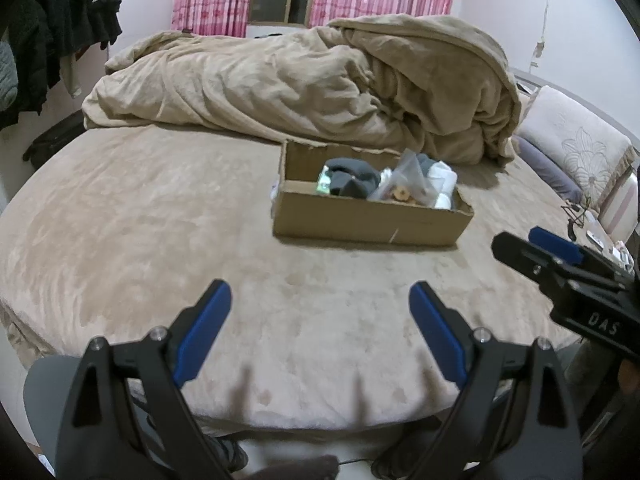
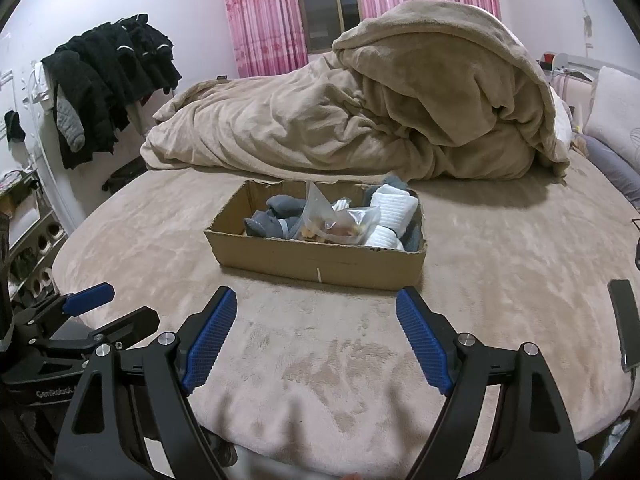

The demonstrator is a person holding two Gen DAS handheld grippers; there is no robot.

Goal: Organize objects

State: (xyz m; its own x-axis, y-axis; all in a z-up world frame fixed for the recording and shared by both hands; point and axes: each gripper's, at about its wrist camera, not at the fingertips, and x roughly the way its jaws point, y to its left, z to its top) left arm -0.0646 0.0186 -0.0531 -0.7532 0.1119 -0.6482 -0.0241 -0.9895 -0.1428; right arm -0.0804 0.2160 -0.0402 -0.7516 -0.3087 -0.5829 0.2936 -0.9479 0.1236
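Both tongs are empty with jaws spread wide: the left gripper and the right gripper hover side by side above the near edge of the bed, likely drawn back between picks. Ahead, toward the bed's middle and clear of both, sits the cardboard box holding grey socks, white socks and a clear plastic bag, apparently gathered there as the sorting bin. The rumpled tan blanket is heaped along the far edge, and a phone lies at the right edge.
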